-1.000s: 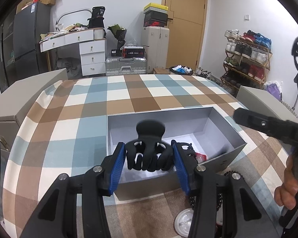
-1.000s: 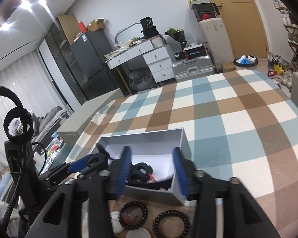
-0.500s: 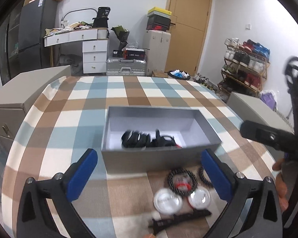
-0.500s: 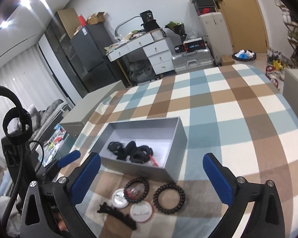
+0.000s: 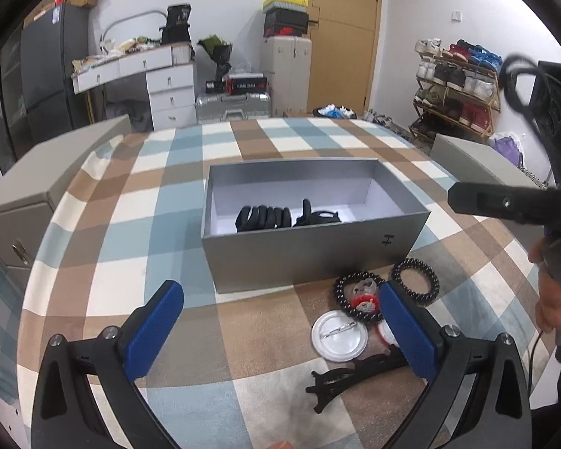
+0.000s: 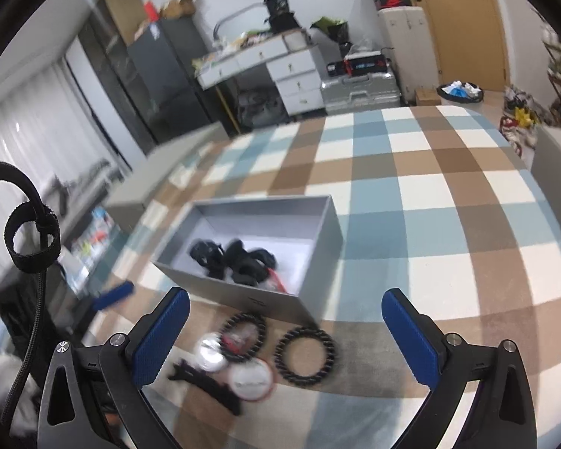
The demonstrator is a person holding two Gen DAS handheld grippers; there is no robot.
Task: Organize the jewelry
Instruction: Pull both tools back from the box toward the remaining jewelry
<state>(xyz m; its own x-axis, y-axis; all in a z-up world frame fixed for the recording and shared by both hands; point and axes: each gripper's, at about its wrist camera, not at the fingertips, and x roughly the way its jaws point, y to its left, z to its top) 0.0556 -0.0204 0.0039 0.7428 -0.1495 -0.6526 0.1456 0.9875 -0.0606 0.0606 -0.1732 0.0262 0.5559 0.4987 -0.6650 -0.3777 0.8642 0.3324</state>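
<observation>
**A:** Entry. Both tools empty. Left gripper (image 5: 280, 327) has its jaws spread as wide as they go, nothing between the pads; right gripper (image 6: 286, 331) the same. Grey box (image 5: 314, 258) sits on the checked cloth (image 5: 131, 202) with black hair claws (image 5: 263, 217) already lying inside.

**B:** And what's left outside?

**A:** Just in front of the box: a beaded bracelet (image 5: 357, 295) ringing something red, a black coil hair tie (image 5: 415, 276) beside it, a white round badge (image 5: 338, 335), a second badge (image 6: 251, 378), and a black hair clip (image 5: 351, 376) nearest the person.

**B:** Advice for the next pick?

**A:** My judgement: take the coil tie or the clip first, since each lies at the edge of the cluster. Come down steeply, straddle one item only, close across its narrow side. The flat badges will likely be awkward; pinch at the rim.

**B:** Anything unclear?

**A:** The right-hand view is blurred. The left gripper's right finger (image 5: 407, 331) covers part of the second badge. The box's near wall hides the floor just behind it. I can't identify the red thing in the bracelet.
</observation>
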